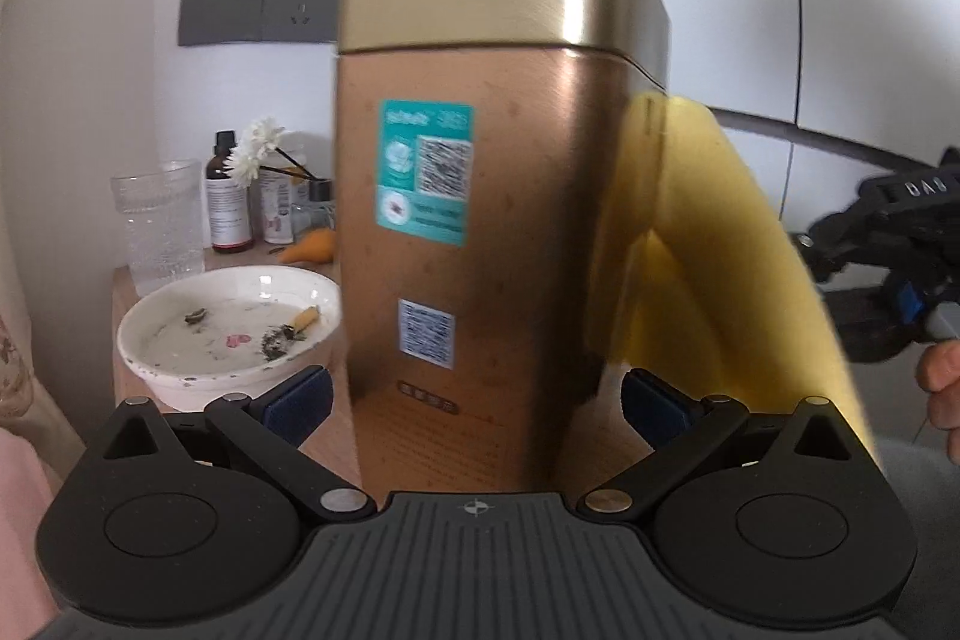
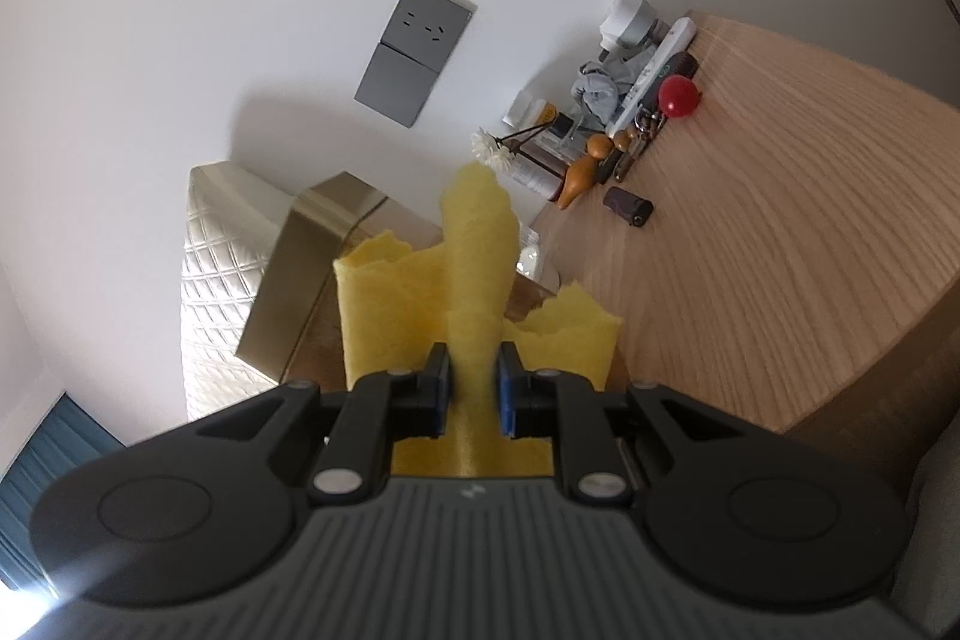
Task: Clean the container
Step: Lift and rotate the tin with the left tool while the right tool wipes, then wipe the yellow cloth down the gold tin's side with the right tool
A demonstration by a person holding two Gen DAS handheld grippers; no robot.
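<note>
A tall copper-coloured tin container (image 1: 498, 220) with a gold lid and teal stickers stands upright on the wooden table, close in front of the left wrist camera. My left gripper (image 1: 477, 403) is open wide. Its blue pads sit either side of the tin's base without touching it. A yellow cloth (image 1: 720, 250) hangs against the tin's right side. In the right wrist view, my right gripper (image 2: 474, 382) is shut on that yellow cloth (image 2: 480, 244), which drapes over the container (image 2: 312, 268) ahead of it. The right gripper's black frame (image 1: 888, 220) shows at the right edge.
A white dish (image 1: 150, 340) holding scraps sits left of the tin, with a clear glass (image 1: 159, 220), bottles (image 1: 228, 196) and a white flower behind it. A grey wall socket (image 1: 258, 4) is above. A red ball (image 2: 678, 96) and small clutter line the wall. A person's hand (image 1: 942, 388) is at right.
</note>
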